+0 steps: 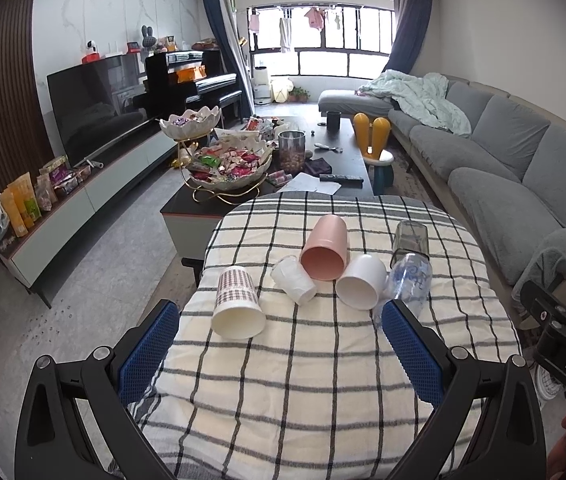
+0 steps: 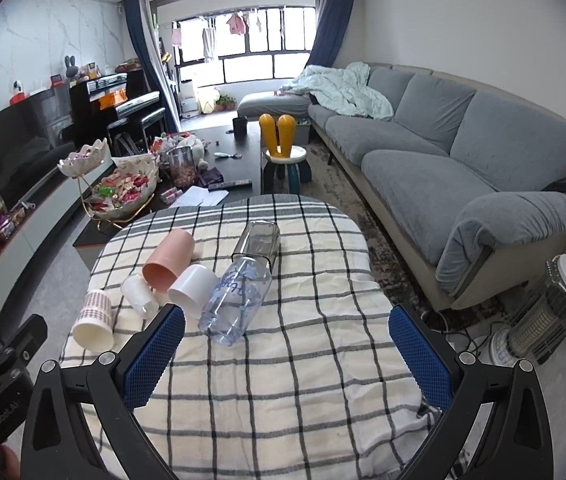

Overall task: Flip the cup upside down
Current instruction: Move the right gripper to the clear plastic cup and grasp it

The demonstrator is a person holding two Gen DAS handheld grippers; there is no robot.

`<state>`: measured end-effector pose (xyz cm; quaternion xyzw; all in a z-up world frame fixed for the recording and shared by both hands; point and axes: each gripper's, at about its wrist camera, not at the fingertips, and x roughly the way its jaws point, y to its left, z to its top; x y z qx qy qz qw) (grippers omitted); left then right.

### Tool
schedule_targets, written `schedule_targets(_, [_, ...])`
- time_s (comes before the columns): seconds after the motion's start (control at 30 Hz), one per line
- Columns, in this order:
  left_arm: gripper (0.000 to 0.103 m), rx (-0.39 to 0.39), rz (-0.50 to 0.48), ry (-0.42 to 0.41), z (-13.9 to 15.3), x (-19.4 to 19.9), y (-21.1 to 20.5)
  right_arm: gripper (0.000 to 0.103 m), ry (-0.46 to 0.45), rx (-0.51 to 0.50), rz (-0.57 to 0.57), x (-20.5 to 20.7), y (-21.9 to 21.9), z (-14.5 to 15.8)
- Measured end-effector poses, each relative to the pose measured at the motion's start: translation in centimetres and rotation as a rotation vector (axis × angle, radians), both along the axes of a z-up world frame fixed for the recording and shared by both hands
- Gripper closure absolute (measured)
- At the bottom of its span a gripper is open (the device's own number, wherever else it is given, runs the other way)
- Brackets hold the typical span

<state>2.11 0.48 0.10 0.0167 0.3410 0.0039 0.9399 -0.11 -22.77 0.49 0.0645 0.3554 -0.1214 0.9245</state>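
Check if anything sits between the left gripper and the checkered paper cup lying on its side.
Nothing visible does. The left gripper is open, and only bare plaid cloth lies between it and the checkered paper cup. The small white plastic cup lies beside it, off the path.

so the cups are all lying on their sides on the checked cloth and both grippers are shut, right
Not quite. The cups do lie on their sides on the checked cloth, but both grippers are open: the left gripper in the left wrist view and the right gripper in the right wrist view have their jaws spread wide, holding nothing.

Pink cup [image 1: 325, 249], white cup [image 1: 361, 285], blk/white check cloth [image 1: 323, 360], blue claw pads [image 1: 147, 352]
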Motion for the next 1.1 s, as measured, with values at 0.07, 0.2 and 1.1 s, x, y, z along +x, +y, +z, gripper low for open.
schedule_targets(0.07, [0.000, 0.001, 0.004, -0.001, -0.1, 1.2, -0.1, 0.000, 0.014, 0.008, -0.007, 1.3, -0.3, -0.5])
schedule_targets(0.2, [0.000, 0.002, 0.003, 0.005, -0.5, 4.6, -0.4, 0.000, 0.040, 0.016, -0.027, 4.8, -1.1, -1.4])
schedule_targets(1.1, [0.000, 0.059, 0.032, 0.120, -8.1, 24.0, -1.3, 0.001, 0.319, 0.092, -0.096, 27.5, -3.1, -13.0])
